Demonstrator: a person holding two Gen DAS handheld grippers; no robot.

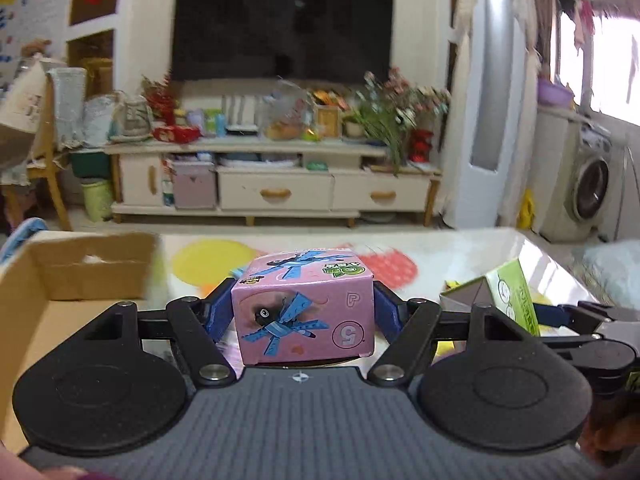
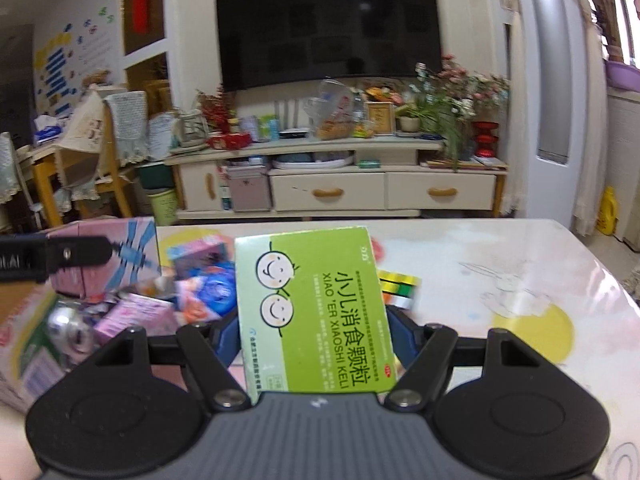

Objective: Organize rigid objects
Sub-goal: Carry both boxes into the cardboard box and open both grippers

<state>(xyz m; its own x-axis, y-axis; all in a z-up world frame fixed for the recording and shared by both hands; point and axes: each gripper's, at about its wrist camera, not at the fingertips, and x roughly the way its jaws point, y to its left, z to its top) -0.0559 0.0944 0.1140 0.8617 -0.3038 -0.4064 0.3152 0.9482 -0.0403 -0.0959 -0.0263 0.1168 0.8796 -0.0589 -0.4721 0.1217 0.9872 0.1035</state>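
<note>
pink box (image 1: 304, 304): printed card, slight sheen
green box (image 2: 312, 312): printed card, smooth, matt
carton (image 1: 48, 280): brown corrugated cardboard, matt, raw edges
table (image 2: 500, 264): glossy clear film over printed cloth
left gripper (image 1: 303, 308): matt black plastic, blue pads, shiny metal pivot pins, ribbed grey housing

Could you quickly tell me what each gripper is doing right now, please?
Left gripper: shut on the pink box.
Right gripper: shut on the green box.
</note>
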